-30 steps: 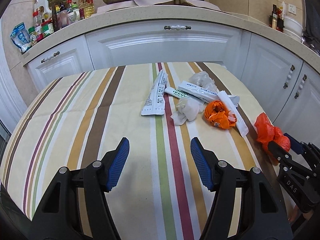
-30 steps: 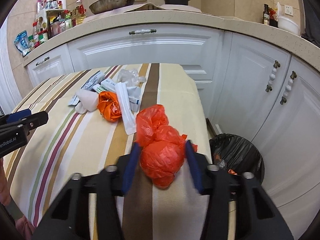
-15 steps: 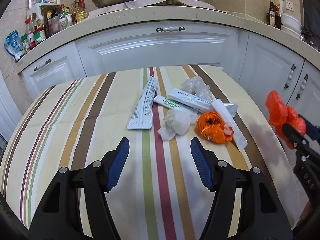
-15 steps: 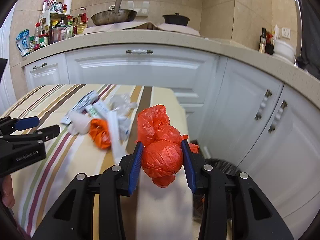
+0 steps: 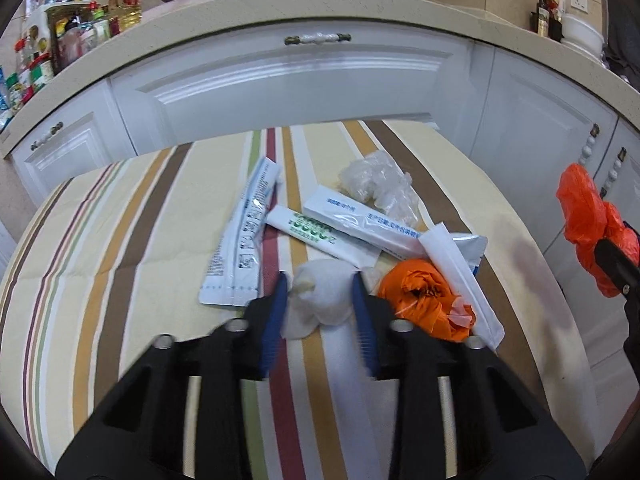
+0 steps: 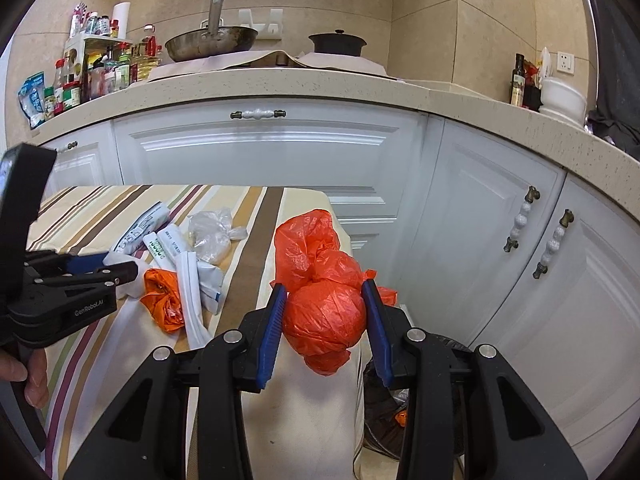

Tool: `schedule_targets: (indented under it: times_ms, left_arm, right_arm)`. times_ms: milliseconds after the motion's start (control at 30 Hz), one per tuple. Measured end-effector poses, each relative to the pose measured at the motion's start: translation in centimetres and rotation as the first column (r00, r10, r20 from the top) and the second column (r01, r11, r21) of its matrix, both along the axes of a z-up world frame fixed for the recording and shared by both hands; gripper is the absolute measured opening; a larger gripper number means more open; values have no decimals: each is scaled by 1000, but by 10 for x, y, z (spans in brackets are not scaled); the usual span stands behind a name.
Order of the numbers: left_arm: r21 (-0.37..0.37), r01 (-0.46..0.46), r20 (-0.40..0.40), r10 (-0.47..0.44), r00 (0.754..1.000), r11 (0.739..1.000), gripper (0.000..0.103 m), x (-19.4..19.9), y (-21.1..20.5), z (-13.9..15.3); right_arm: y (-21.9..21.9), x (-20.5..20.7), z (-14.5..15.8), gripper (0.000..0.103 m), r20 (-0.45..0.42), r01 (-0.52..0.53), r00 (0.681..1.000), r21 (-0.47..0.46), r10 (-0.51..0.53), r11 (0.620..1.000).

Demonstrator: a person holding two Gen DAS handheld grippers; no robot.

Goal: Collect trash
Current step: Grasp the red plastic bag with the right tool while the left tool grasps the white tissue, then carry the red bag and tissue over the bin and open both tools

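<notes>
White panelled cabinets point(image 6: 256, 152) are topped by a speckled beige counter point(image 6: 360, 88), behind which a wall of beige tiles point(image 6: 420, 12) is seen. A pan point(image 6: 210, 42), a dark pot point(image 6: 337, 43) and what may be condiment bottles point(image 6: 100, 68) are set on it. A striped cloth covers the table point(image 5: 120, 240).

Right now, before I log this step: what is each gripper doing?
Left gripper: closing around the white tissue wad.
Right gripper: closed on the red plastic bag.

Bright, even light; fisheye edges; slight blur.
</notes>
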State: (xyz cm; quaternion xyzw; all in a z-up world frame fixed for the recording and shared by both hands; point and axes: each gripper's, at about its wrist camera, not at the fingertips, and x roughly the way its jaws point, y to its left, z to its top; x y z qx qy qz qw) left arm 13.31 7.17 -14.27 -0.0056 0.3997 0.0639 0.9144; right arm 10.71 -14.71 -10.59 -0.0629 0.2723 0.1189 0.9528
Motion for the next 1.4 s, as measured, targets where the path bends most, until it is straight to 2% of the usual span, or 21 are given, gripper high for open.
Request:
schedule_targets:
  times_ms: [67, 100, 200, 533, 733, 933, 1067, 1233, 1400]
  left_arm:
    - [-9, 5, -1, -5, 1000, 1000, 16, 0, 0, -2]
    - [-12, 10, 5, -10, 1000, 1000, 12, -1, 0, -2]
    - [-15, 14, 17, -14, 1000, 1000, 8, -5, -1, -1]
    - [-10, -13, 64, 13, 998, 1000, 7, -34, 0, 25]
    - [-11, 23, 103, -21, 994, 1000, 7, -49, -20, 45]
    - [-20, 134, 129, -130, 983, 991, 7, -47, -74, 55]
    - [-25, 227, 141, -221, 965, 974, 7, -36, -125, 55]
    - [-7, 311, 153, -306, 940, 950, 7, -19, -186, 48]
    - [-9, 362, 127, -358, 925, 932, 7, -2, -228, 35]
  right_arm:
    - [-1, 0, 0, 39, -2, 1, 1000, 6, -1, 1000]
    - [-2, 1, 0, 39, -2, 1, 1000, 9, -1, 1000]
    - [-4, 1, -1, 39, -2, 0, 1000, 14, 0, 1000]
    - [-11, 1, -4, 39, -11, 18, 1000, 21, -17, 1000]
    - [-29, -8, 0, 39, -2, 52, 999, 36, -52, 998]
    - [-66, -19, 2, 39, 10, 131, 991, 32, -132, 991]
    - [-100, -22, 3, 39, 16, 203, 979, 22, -203, 979]
    - [-138, -20, -2, 39, 14, 284, 959, 8, -284, 959]
    - [-166, -11, -11, 39, 1, 336, 942, -1, -336, 942]
